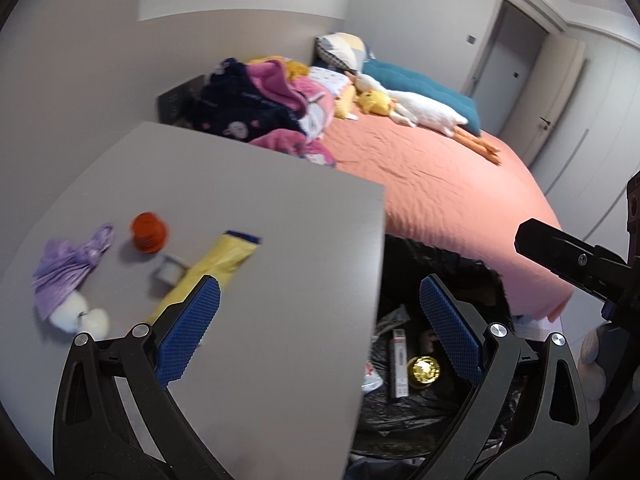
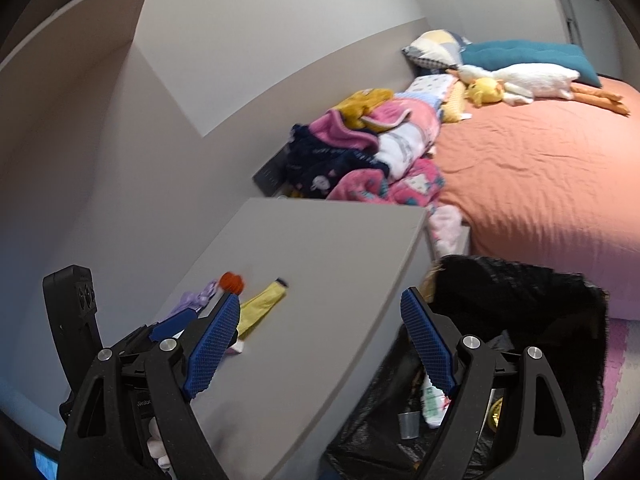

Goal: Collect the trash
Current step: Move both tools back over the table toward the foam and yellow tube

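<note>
Trash lies scattered on the grey counter [image 1: 280, 208]: a yellow wrapper [image 1: 208, 272], an orange cap [image 1: 149, 232], a purple rag [image 1: 72, 268] and white wads [image 1: 80, 316]. Just beside the counter, a black bin bag [image 2: 520, 300] gapes with more rubbish inside. Left claw [image 1: 320, 332] and right claw [image 2: 320, 340] both hang spread wide with nothing between their pads. Behind, clothes [image 1: 272, 100] pile on the orange bed [image 1: 440, 184].

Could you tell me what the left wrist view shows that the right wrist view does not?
Only the left wrist view shows the white fluffy ball and small grey cup on the table. Only the right wrist view shows the pink mat. Both share the orange lid, yellow wrapper, purple cloth and black trash bag.
</note>
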{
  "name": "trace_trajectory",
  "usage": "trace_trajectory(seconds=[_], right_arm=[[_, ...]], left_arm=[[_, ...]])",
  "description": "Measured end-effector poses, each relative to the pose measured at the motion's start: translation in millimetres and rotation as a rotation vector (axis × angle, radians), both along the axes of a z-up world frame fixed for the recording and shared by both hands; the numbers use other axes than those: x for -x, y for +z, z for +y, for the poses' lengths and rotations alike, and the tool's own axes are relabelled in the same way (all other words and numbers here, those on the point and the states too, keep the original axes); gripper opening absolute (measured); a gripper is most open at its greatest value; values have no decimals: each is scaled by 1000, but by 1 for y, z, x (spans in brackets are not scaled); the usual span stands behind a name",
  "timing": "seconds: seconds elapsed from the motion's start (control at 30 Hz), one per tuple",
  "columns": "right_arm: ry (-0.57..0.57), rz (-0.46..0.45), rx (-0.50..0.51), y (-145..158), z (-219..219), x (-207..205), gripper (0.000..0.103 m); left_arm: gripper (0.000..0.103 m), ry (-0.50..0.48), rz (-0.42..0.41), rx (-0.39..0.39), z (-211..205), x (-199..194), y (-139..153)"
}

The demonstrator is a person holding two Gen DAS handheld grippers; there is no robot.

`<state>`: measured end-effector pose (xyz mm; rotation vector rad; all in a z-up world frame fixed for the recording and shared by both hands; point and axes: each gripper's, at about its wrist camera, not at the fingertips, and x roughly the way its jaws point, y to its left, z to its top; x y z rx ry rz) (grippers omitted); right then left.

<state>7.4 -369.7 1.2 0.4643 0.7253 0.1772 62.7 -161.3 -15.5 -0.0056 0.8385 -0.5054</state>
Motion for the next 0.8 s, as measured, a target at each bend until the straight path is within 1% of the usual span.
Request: trace_trajectory(seconds=[0.27,0.53,0.8], right_arm=[[82,24,-5,-9,41,-21,83],[134,54,-3,-19,71,-36,83],[173,90,16,-29,98,-53,83]], left_arm=[[97,100,10,-13,46,-2,-6],[97,176,33,-15,85,-4,-13],[97,232,58,-12,109,-8,-22]])
